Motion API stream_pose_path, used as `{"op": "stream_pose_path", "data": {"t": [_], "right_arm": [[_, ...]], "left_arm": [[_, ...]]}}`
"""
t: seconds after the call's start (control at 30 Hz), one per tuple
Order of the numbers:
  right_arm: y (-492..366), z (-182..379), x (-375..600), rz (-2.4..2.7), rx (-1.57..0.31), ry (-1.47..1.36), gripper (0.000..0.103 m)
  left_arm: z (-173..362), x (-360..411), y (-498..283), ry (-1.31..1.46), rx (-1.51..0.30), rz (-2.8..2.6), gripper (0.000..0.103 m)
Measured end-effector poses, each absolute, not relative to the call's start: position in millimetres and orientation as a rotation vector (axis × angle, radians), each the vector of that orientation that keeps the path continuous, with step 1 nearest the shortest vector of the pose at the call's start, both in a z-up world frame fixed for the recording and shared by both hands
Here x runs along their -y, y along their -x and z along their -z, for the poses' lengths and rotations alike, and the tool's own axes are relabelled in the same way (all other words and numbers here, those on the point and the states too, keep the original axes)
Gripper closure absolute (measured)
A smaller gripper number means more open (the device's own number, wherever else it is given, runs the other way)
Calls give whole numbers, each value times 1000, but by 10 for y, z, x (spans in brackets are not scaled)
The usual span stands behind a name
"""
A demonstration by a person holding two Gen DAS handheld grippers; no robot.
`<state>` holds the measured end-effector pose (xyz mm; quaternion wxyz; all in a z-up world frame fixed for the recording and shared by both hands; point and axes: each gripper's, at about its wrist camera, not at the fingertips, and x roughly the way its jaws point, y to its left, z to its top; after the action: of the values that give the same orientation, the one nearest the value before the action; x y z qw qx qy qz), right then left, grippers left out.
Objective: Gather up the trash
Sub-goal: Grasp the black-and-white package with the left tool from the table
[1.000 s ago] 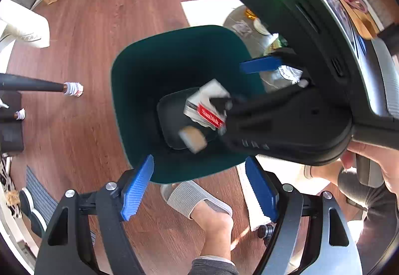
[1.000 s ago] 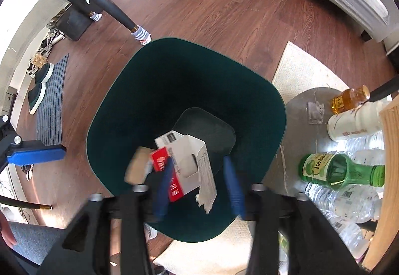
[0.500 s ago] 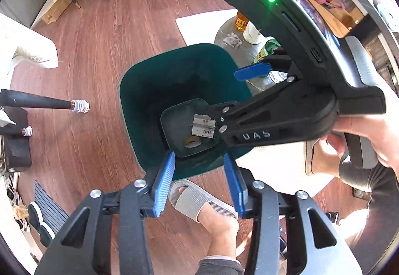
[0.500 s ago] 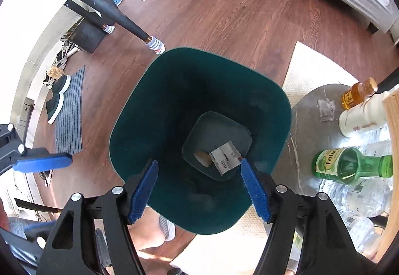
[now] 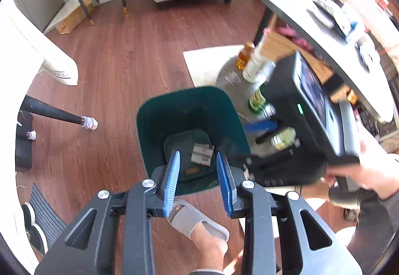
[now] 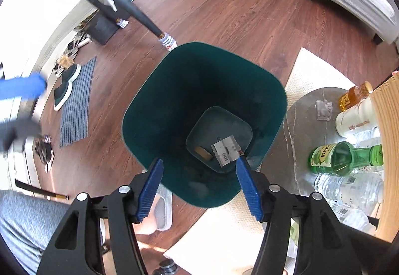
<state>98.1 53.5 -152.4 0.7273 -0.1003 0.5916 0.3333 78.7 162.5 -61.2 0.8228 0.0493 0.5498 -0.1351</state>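
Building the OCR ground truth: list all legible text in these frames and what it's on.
None reads for certain.
Green bottle: label lettering, not legible.
White bottle: reddish print, blurred.
Flattened carton in the green bin: barcode, small print, too small.
Water bottles: barcode labels, too small.

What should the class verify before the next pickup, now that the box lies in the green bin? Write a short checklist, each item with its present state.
1. Carton box lies on the bottom of the green bin: ok.
2. Brown scrap beside it, also inside: ok.
3. Right gripper holds nothing, jaws just closing partway: ok.
4. Left gripper holds nothing, jaws just closing: ok.
5. Bin upright on the floor: ok.
6. Whether the green bottle on the low table counts as trash: cannot tell.
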Motion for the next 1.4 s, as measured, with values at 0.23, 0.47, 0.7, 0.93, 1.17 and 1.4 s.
{"op": "stream_pose_path", "data": {"t": [0.23, 0.47, 0.7, 0.93, 1.17, 1.4], "right_arm": [[-586, 1082, -484, -857, -1180, 288, 51], [-336, 409, -40, -897, -976, 276, 54], [-270, 69, 502, -874, -869, 218, 56], [-216, -149, 1083, -813, -770, 175, 56], [-269, -174, 1682, -733, -760, 113, 56], [-324, -139, 2224, -655, -752, 28, 56]], "left_arm": [[265, -1652, -1001, 6, -1050, 180, 68], [-194, -1293, -1049, 39, -891, 231, 58], [-412, -728, -1107, 65, -798, 324, 51], [-351, -163, -1260, 108, -801, 416, 44], [-100, 192, -1494, 247, -885, 480, 45], [5, 269, -1647, 431, -918, 516, 46]]}}
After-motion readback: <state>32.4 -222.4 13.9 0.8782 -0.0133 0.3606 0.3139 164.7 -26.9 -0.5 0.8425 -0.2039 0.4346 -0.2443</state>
